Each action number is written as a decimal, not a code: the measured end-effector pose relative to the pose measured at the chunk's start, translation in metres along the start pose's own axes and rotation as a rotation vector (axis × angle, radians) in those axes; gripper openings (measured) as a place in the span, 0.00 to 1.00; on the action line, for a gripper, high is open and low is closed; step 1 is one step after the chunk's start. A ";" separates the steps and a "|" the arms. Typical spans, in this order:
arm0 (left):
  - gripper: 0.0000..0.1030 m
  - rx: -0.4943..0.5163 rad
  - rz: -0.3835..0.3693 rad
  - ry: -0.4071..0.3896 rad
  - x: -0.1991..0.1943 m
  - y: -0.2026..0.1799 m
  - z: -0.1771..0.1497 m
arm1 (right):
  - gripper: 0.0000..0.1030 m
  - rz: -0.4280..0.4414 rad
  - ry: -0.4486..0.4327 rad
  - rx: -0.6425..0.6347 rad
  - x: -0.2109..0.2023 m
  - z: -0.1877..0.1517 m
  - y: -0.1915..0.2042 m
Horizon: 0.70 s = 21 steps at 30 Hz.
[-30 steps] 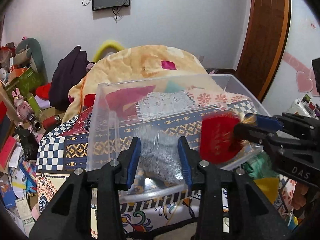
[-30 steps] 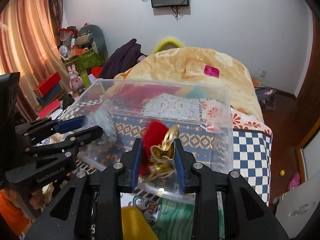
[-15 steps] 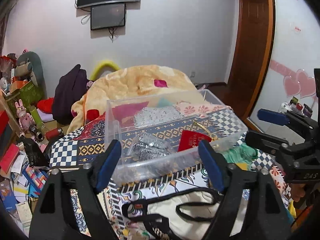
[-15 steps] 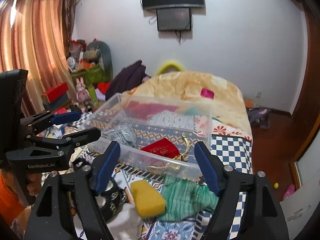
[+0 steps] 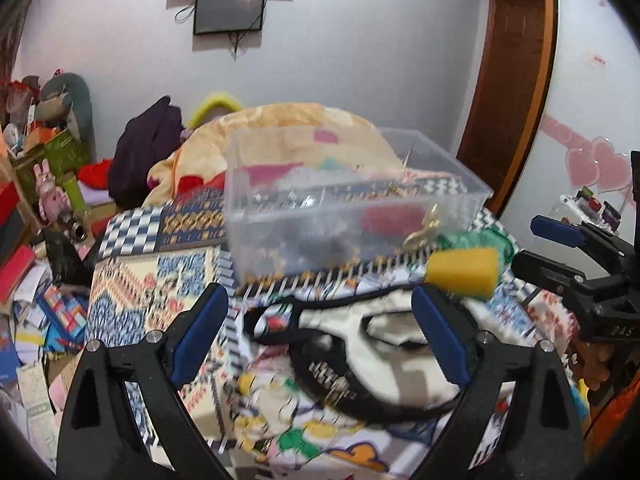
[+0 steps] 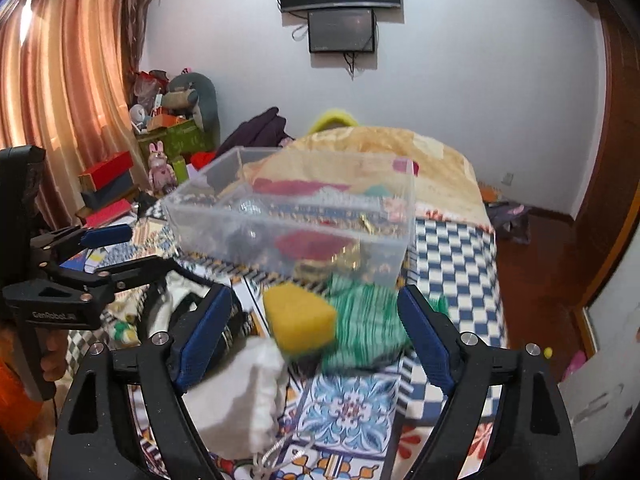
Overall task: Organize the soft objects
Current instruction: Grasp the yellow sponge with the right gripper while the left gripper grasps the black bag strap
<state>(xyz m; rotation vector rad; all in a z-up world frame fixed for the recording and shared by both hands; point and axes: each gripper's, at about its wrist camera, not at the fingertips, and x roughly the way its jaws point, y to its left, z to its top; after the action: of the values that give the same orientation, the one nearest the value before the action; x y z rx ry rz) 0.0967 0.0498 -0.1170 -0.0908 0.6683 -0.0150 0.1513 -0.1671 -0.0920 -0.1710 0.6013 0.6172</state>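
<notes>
Left tool (image 5: 320, 328) jaws spread wide, nothing between the pads. Right tool (image 6: 316, 328) also spread wide, empty.

Clear plastic bin (image 5: 352, 216) sits on the patterned bedspread (image 5: 132, 312), ahead of both tools. Inside the bin: a red pouch (image 5: 390, 218) with gold trim toward the right tool's side, a silvery crinkled item (image 6: 246, 210) toward the left tool's side; both blurred through the wall.

Just in front of the bin, outside it: yellow sponge (image 6: 298, 318), ahead of the right tool between its fingers, touching the green cloth (image 6: 366, 326) beside it. From the left tool both lie ahead and to the right, sponge (image 5: 462, 270) nearer, green cloth (image 5: 476, 240) behind it by the bin's corner.

White bag with black straps (image 5: 360, 344) lies directly under and ahead of the left tool, between its fingers. White drawstring pouch (image 6: 236, 396) lies close below the right tool, toward its left finger (image 6: 202, 340).

Left tool also visible in the right wrist view, off to the left (image 6: 120, 250); right tool in the left wrist view, off to the right (image 5: 536, 242).

Motion blur on the near items.
</notes>
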 end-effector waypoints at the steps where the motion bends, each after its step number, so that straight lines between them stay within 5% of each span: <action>1: 0.91 0.003 0.008 0.002 0.000 0.001 -0.004 | 0.81 -0.002 0.011 0.001 0.002 -0.003 0.000; 8: 0.65 0.010 -0.003 0.050 0.004 0.003 -0.028 | 0.80 -0.003 0.056 0.015 0.012 -0.022 -0.005; 13: 0.58 -0.008 -0.029 0.080 0.017 0.003 -0.036 | 0.79 -0.011 0.047 0.031 0.015 -0.023 -0.007; 21: 0.43 -0.011 -0.039 0.083 0.021 0.002 -0.041 | 0.50 0.026 0.068 0.024 0.026 -0.021 -0.004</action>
<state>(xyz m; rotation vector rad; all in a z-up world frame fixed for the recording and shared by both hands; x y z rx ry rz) 0.0878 0.0474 -0.1623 -0.1144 0.7492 -0.0522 0.1599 -0.1642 -0.1244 -0.1626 0.6767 0.6313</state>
